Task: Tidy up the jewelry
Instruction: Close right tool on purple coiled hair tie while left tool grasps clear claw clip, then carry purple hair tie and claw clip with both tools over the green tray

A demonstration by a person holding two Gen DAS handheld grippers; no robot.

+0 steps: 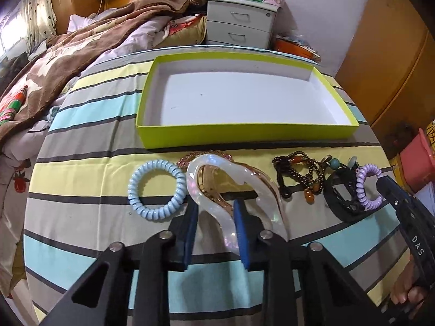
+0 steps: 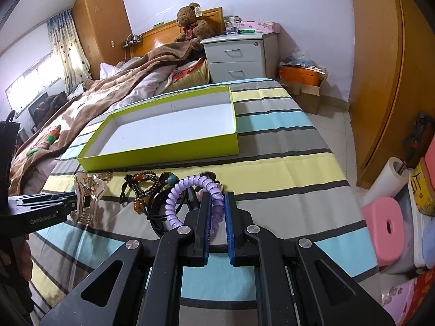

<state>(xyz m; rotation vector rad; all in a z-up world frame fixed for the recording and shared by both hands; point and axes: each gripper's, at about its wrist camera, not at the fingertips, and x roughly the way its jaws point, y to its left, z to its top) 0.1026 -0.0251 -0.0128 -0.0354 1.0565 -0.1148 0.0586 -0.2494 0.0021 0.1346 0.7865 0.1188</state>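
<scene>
A pearly translucent hair claw clip lies on the striped bedsheet, and my left gripper is shut on its near curved band. From the right wrist view the same clip sits in the left gripper at far left. My right gripper is shut on a purple spiral hair tie, also visible at the right as the purple tie. A blue spiral hair tie, a brown beaded bracelet and a black clip lie in a row. Beyond them stands an empty lime-green box.
A brown blanket is heaped on the bed to the left. A grey nightstand stands behind the bed. The bed's edge drops off on the right toward a pink stool and a wooden wardrobe.
</scene>
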